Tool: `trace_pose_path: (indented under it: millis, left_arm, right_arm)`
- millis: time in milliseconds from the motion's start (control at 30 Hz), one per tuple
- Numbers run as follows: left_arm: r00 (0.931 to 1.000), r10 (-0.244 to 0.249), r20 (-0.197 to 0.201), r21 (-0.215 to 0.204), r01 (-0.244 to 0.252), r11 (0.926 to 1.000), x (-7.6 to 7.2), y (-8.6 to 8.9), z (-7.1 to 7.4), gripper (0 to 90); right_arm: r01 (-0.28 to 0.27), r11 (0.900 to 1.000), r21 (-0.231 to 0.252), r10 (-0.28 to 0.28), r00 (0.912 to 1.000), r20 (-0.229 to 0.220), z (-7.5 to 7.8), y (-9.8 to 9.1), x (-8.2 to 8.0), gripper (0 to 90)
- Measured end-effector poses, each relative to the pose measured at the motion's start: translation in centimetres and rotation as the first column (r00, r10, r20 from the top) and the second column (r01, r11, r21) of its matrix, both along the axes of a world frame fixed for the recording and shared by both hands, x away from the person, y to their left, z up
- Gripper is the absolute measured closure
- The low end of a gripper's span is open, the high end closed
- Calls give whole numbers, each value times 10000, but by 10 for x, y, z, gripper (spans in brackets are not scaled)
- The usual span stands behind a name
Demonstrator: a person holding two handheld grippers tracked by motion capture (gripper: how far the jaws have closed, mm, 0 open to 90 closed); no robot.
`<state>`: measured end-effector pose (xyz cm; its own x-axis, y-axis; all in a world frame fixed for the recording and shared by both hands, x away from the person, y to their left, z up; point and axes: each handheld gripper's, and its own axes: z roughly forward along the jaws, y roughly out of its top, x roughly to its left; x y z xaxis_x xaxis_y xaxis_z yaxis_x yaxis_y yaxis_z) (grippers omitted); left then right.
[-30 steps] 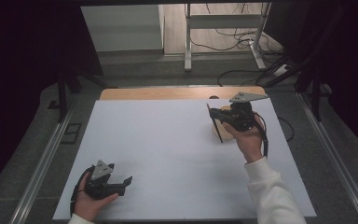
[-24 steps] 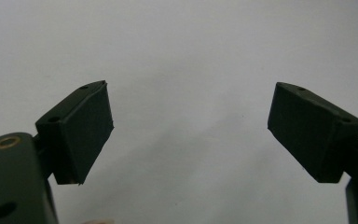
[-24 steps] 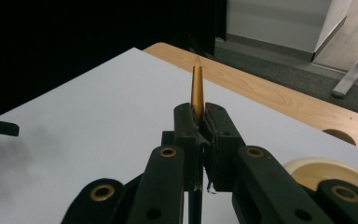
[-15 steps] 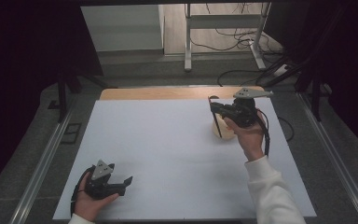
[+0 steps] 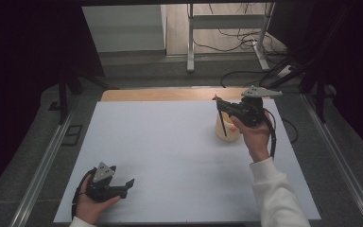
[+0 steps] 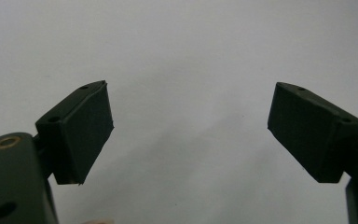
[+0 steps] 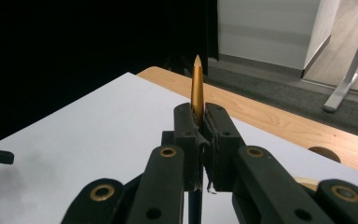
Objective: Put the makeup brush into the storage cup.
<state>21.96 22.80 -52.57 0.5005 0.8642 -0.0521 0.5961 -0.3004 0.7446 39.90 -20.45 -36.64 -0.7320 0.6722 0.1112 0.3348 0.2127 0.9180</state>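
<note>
My right gripper (image 5: 223, 105) is at the far right of the white table top (image 5: 170, 151), shut on a pen (image 5: 223, 126). The pen's dark shaft hangs down into a cream cup (image 5: 229, 133) that stands just below the gripper. In the right gripper view the jaws (image 7: 198, 114) pinch the pen, and its gold pointed end (image 7: 196, 81) sticks up past them. My left gripper (image 5: 123, 177) rests in a hand near the front left edge. Its jaws (image 6: 191, 126) stand wide open over bare white surface with nothing between them.
A strip of wooden desk (image 5: 170, 94) shows behind the white top. Metal rails (image 5: 42, 165) run along both sides of the table. On the floor beyond are cables and a white frame leg (image 5: 190, 42). A round tan disc (image 7: 324, 153) sits in the wood.
My right gripper has shifted slightly up the view with the pen still held, so more of the cream cup shows below it. The left gripper has stayed where it was.
</note>
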Motion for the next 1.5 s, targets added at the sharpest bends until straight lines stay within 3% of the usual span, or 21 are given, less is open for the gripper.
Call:
trace_pose_path:
  millis: [433, 900, 1500]
  left_arm:
    - [10000, 39, 11, -2, -39, 10000, 0, 0, 0, 145]
    - [10000, 71, 15, -65, -71, 10000, 0, 2, 0, 145]
    - [10000, 71, 11, -96, -71, 9999, 1, 1, 0, 145]
  right_arm:
    - [269, 9996, 59, -269, 9996, 19, -2, -6, 8, 852]
    - [482, 9988, -16, -482, 9988, 88, 5, -4, 19, 852]
    - [712, 9972, 226, -716, 9973, 157, 13, -8, 29, 852]
